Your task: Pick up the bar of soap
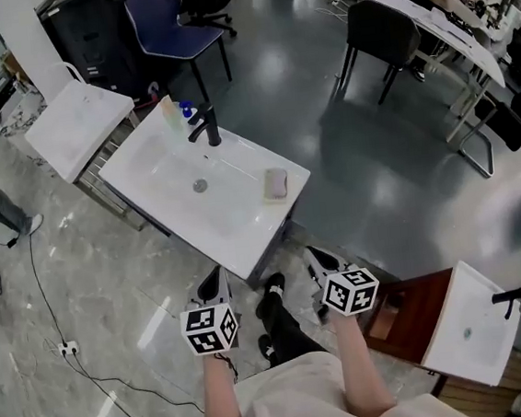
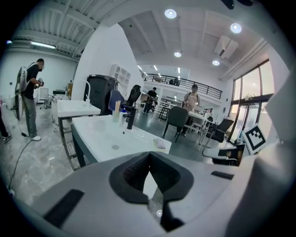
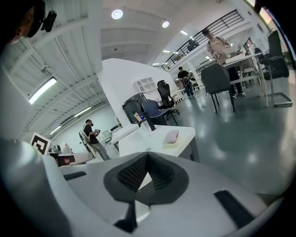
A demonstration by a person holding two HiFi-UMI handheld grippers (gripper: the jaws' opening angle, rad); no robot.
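A pinkish bar of soap point(image 1: 275, 183) lies on a small dish at the right corner of the white sink unit point(image 1: 235, 229). It also shows in the left gripper view as the soap point(image 2: 159, 144) and in the right gripper view as the soap point(image 3: 171, 136). Both grippers hang short of the sink's near edge, well apart from the soap. My left gripper point(image 1: 214, 284) is shut with nothing in it, its jaws meeting at a point point(image 2: 149, 158). My right gripper point(image 1: 321, 260) is likewise shut and empty point(image 3: 146, 161).
A black faucet point(image 1: 205, 125) and bottles point(image 1: 175, 113) stand at the sink's far side. A second white table point(image 1: 76, 128) sits to the left, a blue chair point(image 1: 167, 23) behind. Another sink point(image 1: 472, 324) is at lower right. A cable point(image 1: 43, 300) runs over the floor.
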